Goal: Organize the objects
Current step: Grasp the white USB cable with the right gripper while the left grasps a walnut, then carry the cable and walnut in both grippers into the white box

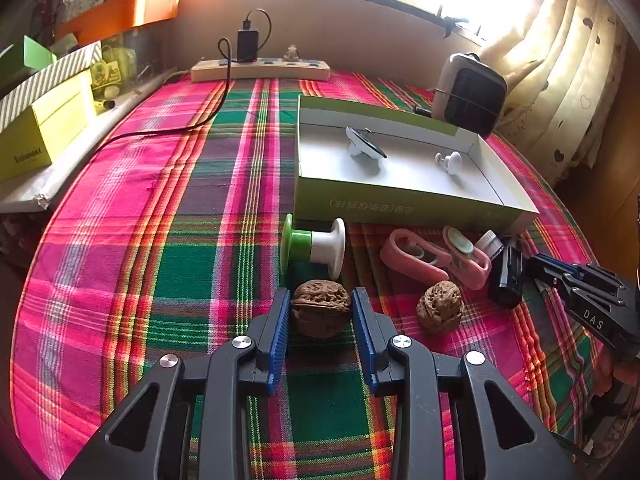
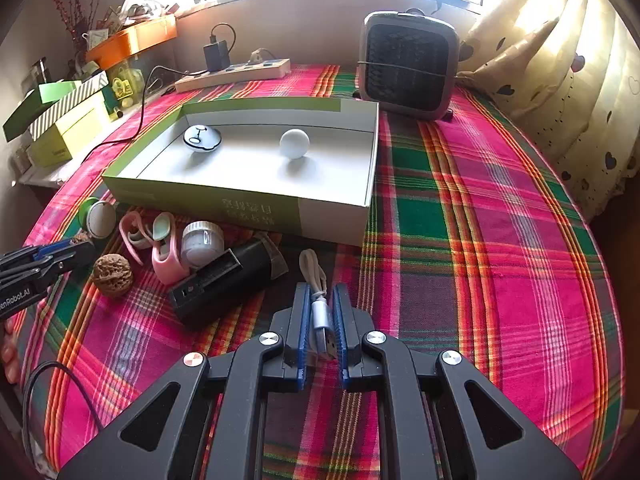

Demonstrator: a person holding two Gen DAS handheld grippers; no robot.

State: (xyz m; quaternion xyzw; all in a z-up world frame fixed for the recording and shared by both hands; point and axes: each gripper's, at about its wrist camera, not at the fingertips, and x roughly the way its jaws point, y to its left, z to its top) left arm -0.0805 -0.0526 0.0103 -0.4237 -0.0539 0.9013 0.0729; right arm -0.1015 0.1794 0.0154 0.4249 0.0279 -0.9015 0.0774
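Note:
My left gripper (image 1: pixel 320 300) is shut on a brown walnut (image 1: pixel 320 308), pads touching both its sides on the plaid cloth. A second walnut (image 1: pixel 440 307) lies just to its right. My right gripper (image 2: pixel 320 296) is shut on a short grey USB cable (image 2: pixel 320 304), its metal plug between the blue pads. The open green and white box (image 2: pixel 256 204) holds a round black and white gadget (image 2: pixel 202 138) and a white knob (image 2: pixel 294 143). In front of the box lie a green and white spool (image 1: pixel 314 246), pink clips (image 1: pixel 436 258), a small white jar (image 2: pixel 202 242) and a black device (image 2: pixel 224 276).
A grey fan heater (image 2: pixel 408 64) stands behind the box at the back right. A power strip (image 1: pixel 260 69) with a black charger and cable lies along the back edge. Yellow and striped boxes (image 1: pixel 44 120) are stacked at the left. Curtains (image 2: pixel 560 80) hang at the right.

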